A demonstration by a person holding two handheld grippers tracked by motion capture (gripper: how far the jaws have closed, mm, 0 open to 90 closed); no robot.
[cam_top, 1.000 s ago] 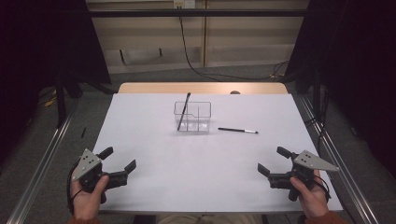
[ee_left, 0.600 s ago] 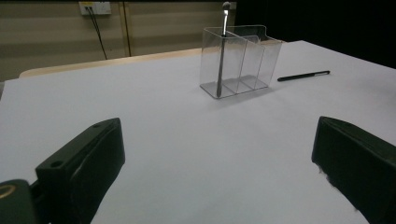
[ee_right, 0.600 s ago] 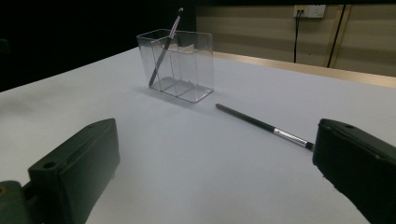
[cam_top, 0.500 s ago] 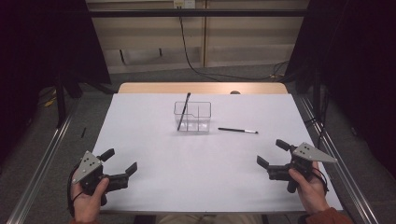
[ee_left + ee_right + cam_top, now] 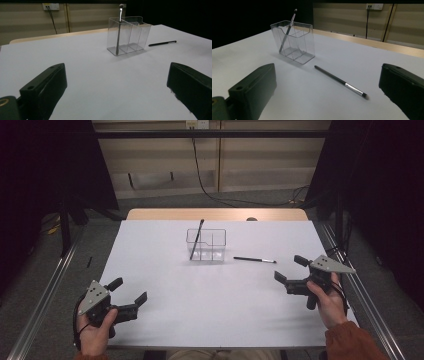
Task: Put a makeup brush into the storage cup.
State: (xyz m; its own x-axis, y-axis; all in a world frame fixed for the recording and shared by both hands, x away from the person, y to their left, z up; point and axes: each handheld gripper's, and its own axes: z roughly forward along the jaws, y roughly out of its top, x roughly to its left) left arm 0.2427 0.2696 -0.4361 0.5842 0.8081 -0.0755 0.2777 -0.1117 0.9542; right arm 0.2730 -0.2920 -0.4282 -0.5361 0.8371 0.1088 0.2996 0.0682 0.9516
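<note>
A clear plastic holder (image 5: 206, 245) with compartments stands mid-table, also seen as the holder (image 5: 128, 35) and holder (image 5: 293, 41). One dark brush (image 5: 196, 239) leans upright in its left compartment. A second thin brush (image 5: 254, 260) lies flat on the white table just right of the holder, brush (image 5: 340, 81) with its tip toward me. My left gripper (image 5: 128, 291) is open near the front left edge, nothing between its jaws. My right gripper (image 5: 290, 269) is open at the right, a short way from the lying brush.
The white tabletop (image 5: 210, 295) has a wooden strip along its far edge (image 5: 215, 214). Metal rails run along both sides. A cable hangs down the back wall (image 5: 200, 175).
My right gripper has moved forward and left, closer to the lying brush. The left gripper has barely shifted.
</note>
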